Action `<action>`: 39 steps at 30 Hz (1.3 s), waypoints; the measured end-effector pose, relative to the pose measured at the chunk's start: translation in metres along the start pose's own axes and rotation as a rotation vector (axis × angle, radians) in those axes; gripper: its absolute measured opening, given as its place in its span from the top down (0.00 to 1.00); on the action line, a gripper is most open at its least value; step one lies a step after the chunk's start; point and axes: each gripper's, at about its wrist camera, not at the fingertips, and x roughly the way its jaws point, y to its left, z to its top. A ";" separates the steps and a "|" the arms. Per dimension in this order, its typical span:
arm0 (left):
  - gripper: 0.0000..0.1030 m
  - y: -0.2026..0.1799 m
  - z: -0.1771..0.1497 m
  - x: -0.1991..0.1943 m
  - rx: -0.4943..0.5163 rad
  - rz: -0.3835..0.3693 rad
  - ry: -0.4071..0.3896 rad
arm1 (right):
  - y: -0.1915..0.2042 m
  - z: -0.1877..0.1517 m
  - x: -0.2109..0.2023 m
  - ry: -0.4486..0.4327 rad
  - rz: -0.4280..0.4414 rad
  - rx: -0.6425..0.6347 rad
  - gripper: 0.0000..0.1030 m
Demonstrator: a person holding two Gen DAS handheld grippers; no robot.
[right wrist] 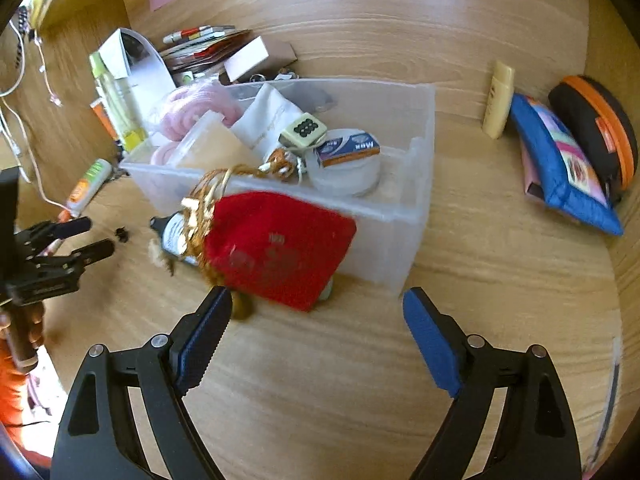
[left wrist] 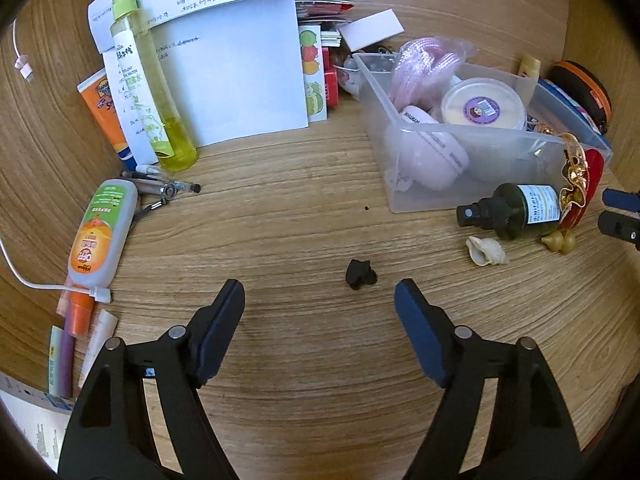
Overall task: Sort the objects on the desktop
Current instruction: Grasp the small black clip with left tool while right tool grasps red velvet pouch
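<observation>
Left gripper jaws spread and empty, small black lump on the desk just ahead of them, slightly right of centre; right gripper also spread, empty, the red pouch against the clear bin just ahead, left of centre.

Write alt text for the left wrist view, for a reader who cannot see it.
The open left gripper hovers over a wooden desk, its blue-padded fingers empty, with a small black lump just ahead. Beyond stand a clear plastic bin of toiletries, a dark green spray bottle and a seashell.
</observation>
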 end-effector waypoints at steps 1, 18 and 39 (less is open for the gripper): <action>0.25 -0.001 0.001 0.001 0.004 -0.002 0.001 | 0.000 -0.001 0.000 0.000 0.002 -0.001 0.17; 0.55 0.000 0.000 0.011 0.024 0.007 0.010 | 0.026 0.020 0.030 0.007 0.075 -0.074 0.64; 0.85 -0.022 0.010 0.024 0.049 -0.063 0.010 | -0.013 -0.015 -0.014 0.022 0.020 -0.015 0.80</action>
